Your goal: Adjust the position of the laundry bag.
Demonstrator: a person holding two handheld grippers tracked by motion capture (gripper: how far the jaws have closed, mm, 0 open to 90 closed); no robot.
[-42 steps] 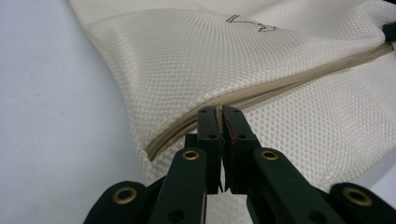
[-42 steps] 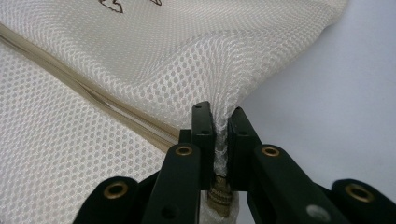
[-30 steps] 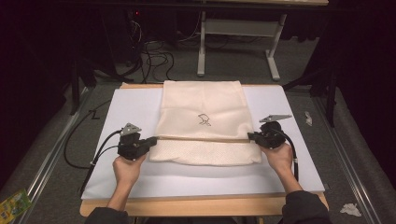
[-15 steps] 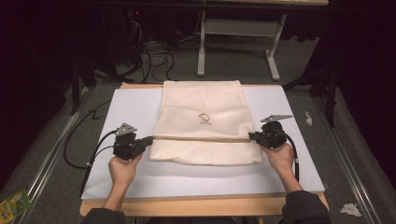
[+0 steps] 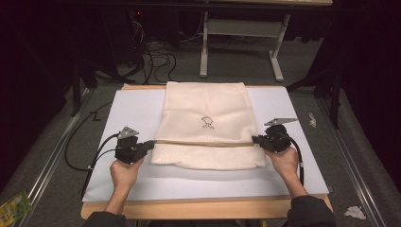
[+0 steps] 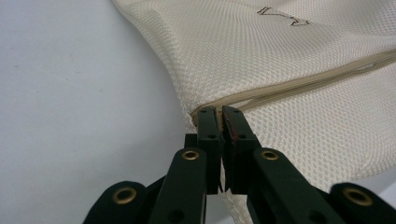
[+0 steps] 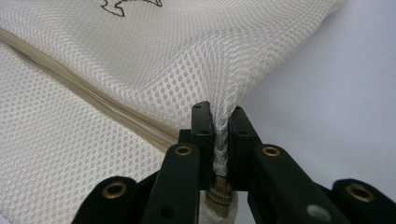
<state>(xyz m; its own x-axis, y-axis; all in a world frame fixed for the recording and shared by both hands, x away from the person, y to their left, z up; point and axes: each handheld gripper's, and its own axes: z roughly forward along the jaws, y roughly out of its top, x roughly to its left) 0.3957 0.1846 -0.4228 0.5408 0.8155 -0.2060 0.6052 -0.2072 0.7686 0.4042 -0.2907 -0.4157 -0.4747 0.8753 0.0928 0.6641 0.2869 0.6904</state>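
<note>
Mesh laundry bag (image 5: 206, 124) lies flat mid-table on the white board (image 5: 293, 161); we judge it light, limp and snag-prone. We pinch its side edges at the zipper seam (image 5: 203, 142): left gripper (image 5: 147, 144) and right gripper (image 5: 256, 139) both clamp tight on mesh.

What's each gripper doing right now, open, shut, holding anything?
Left gripper: shut on the mesh bag, at its left edge by the zipper.
Right gripper: shut on the mesh bag's right edge.
</note>
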